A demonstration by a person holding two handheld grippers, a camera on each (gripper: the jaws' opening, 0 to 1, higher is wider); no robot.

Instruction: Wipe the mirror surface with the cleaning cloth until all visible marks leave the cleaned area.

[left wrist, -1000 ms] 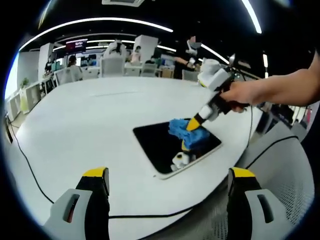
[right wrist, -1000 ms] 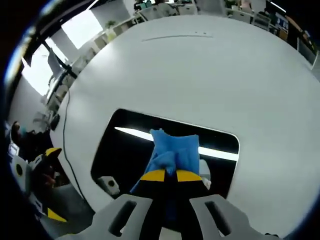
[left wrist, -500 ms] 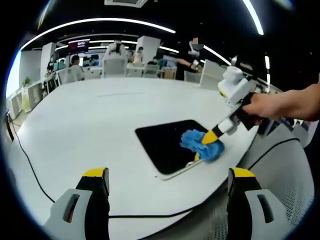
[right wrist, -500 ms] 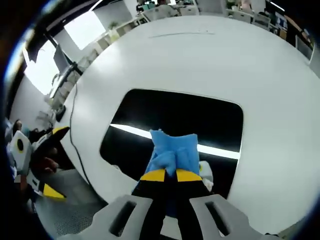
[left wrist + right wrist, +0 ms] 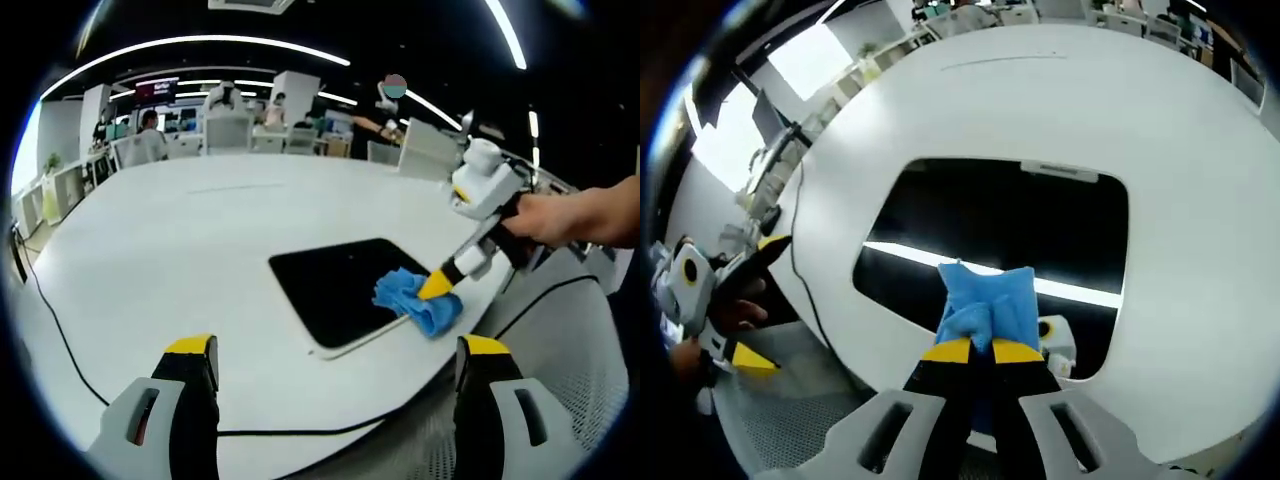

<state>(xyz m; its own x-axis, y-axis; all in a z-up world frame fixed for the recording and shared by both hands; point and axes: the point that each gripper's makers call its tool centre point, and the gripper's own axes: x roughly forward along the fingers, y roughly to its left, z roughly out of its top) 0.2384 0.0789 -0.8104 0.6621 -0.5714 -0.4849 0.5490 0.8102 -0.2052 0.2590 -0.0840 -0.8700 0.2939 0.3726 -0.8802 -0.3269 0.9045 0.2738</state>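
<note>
A dark rectangular mirror (image 5: pixel 335 295) (image 5: pixel 1020 230) lies flat on the white table (image 5: pixel 180 240). My right gripper (image 5: pixel 978 350) is shut on a blue cleaning cloth (image 5: pixel 988 305), and the cloth rests on the mirror's near edge. In the left gripper view that same right gripper (image 5: pixel 440 288) comes in from the right, held by a person's hand (image 5: pixel 560 215), and presses the blue cloth (image 5: pixel 415 300) on the mirror's right corner. My left gripper (image 5: pixel 335 360) hangs open over the table's near edge, well short of the mirror, with nothing between its jaws.
A black cable (image 5: pixel 70 360) runs along the table's near left edge. The table edge (image 5: pixel 400 390) drops off to grey floor just past the mirror. Desks, chairs and people stand far behind the table. In the right gripper view, the left gripper (image 5: pixel 700 300) shows at the left.
The right gripper has dragged the blue cloth across the mirror, from its middle to the corner by the table edge. The left gripper has stayed put.
</note>
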